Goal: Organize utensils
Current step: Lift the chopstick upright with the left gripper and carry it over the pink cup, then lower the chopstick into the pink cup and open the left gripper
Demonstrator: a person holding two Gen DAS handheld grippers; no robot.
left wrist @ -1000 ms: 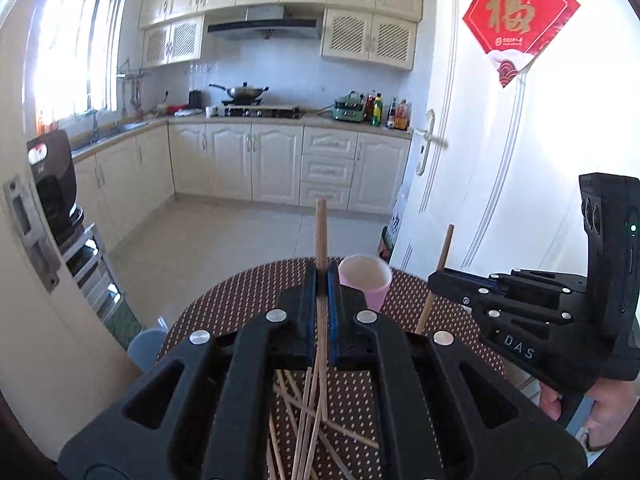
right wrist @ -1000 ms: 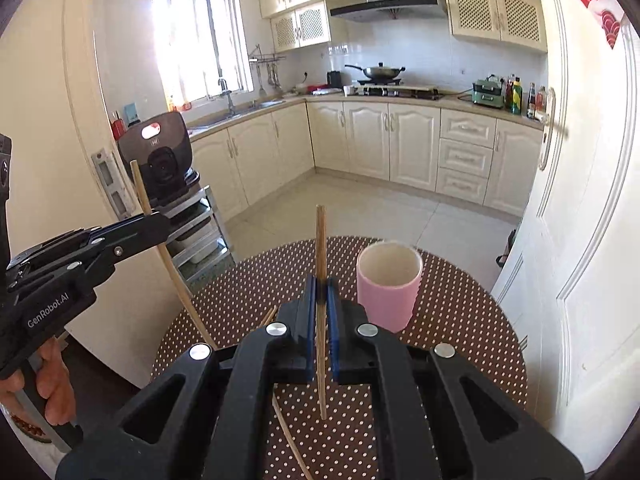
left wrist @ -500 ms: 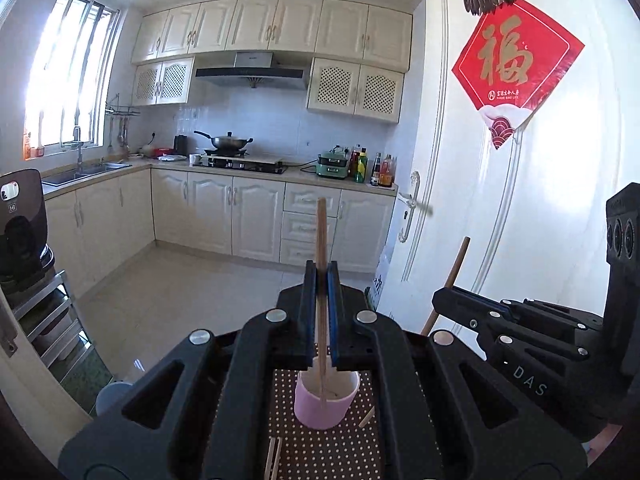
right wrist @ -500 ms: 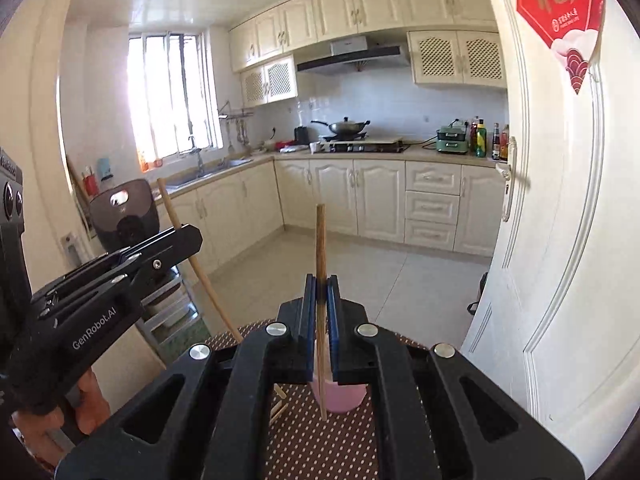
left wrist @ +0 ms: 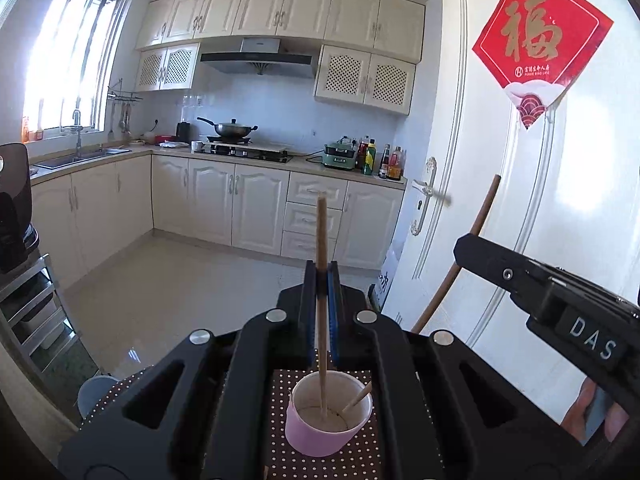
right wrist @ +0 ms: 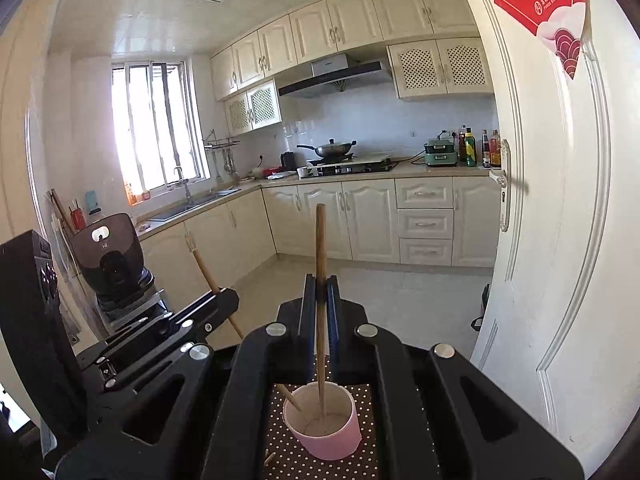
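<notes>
1. Nearest to me, my left tool (left wrist: 321,280) is clamped on one upright chopstick (left wrist: 321,240). Its lower end already stands inside the pink cup (left wrist: 328,420), which sits just below and ahead of the tool tips.
2. My right tool (right wrist: 320,280) likewise grips a second chopstick (right wrist: 320,240), and its tip also reaches down into the same cup (right wrist: 322,426). In each view the other tool's stick enters the cup slantwise from the side.
3. I judge this the drop-in step: both sticks are over the mouth, neither let go. Next I need to loosen each grip and let the stick slide down, then lift straight up so I don't catch the rim.
4. The cup rests on the dotted counter (left wrist: 280,392). Its far edge lies close beyond the cup, so a tipped cup could roll off.
5. The two tools stand close beside each other; I have little side room between them.
6. To my right the white door (right wrist: 560,240) stands near. Ahead, the kitchen floor (left wrist: 180,280) is open as far as the cabinets.
</notes>
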